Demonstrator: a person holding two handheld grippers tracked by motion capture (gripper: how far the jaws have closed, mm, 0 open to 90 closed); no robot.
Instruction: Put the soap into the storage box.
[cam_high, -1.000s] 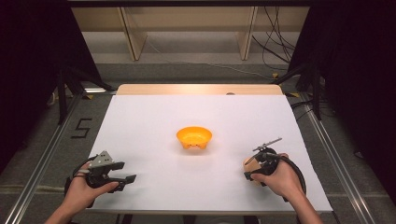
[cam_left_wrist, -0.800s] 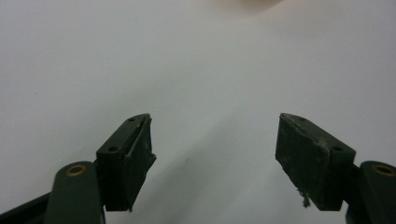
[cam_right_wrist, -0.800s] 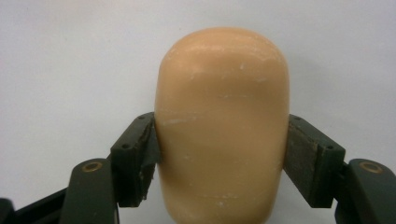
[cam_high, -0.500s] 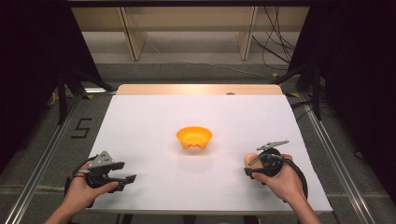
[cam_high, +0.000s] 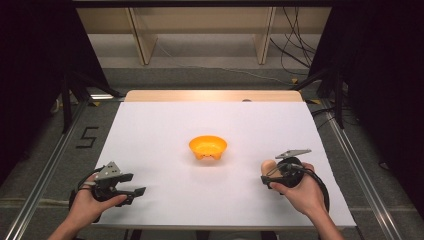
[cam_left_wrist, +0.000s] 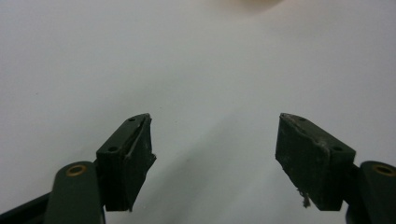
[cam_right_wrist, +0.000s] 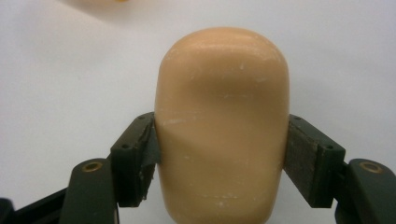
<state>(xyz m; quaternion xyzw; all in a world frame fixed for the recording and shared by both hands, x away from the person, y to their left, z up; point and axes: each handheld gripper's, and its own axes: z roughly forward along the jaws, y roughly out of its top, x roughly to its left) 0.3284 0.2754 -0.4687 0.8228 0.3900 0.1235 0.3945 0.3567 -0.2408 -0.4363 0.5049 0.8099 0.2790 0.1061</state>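
the right gripper (cam_right_wrist: 222, 161) is clamped on a smooth tan rounded block (cam_right_wrist: 222, 126), scuffed with pale scratches, near the table's (cam_high: 150, 125) right front edge. the high view adds an orange bowl (cam_high: 208, 147) mid-table and the left gripper (cam_high: 131, 184), jaws apart.

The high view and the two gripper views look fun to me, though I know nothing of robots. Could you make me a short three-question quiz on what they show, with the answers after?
1. True or false: the left hand-held gripper is holding something.
2. What does the right hand-held gripper grip? A) a spoon B) a rounded tan object C) a cup
3. Fill in: the orange bowl sits near the ____ of the white table.

Key
1. False: its jaws stand apart over bare table.
2. B: both jaws press on its sides.
3. Middle, apart from both grippers.
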